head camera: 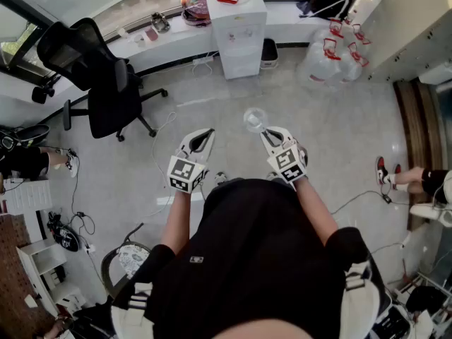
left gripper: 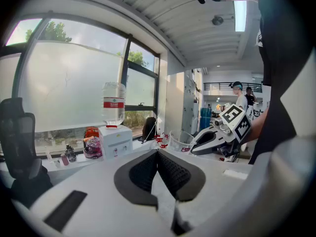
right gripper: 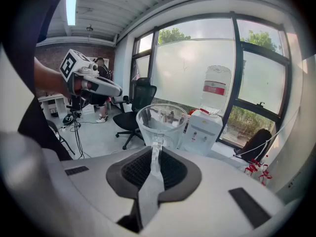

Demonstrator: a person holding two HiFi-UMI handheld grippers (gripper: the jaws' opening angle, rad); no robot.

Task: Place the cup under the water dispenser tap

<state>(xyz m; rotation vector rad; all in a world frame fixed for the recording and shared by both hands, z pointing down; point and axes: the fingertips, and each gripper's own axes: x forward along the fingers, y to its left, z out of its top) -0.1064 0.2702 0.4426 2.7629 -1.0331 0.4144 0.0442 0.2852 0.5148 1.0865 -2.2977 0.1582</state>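
The right gripper (right gripper: pixel 156 151) pinches the clear cup (right gripper: pixel 162 118), the left gripper (left gripper: pixel 158 153) is pressed together, and the bottle's (right gripper: pixel 215 90) red label (right gripper: pixel 214 88) is illegible.

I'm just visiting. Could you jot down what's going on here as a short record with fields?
Who: a person, one claw in each hand
Right claw: shut on a clear plastic cup
Left claw: shut, empty
White water dispenser: ahead across the floor, clear water bottle on top
Cup at dispenser: not yet
Nearby: black office chair, left of the dispenser
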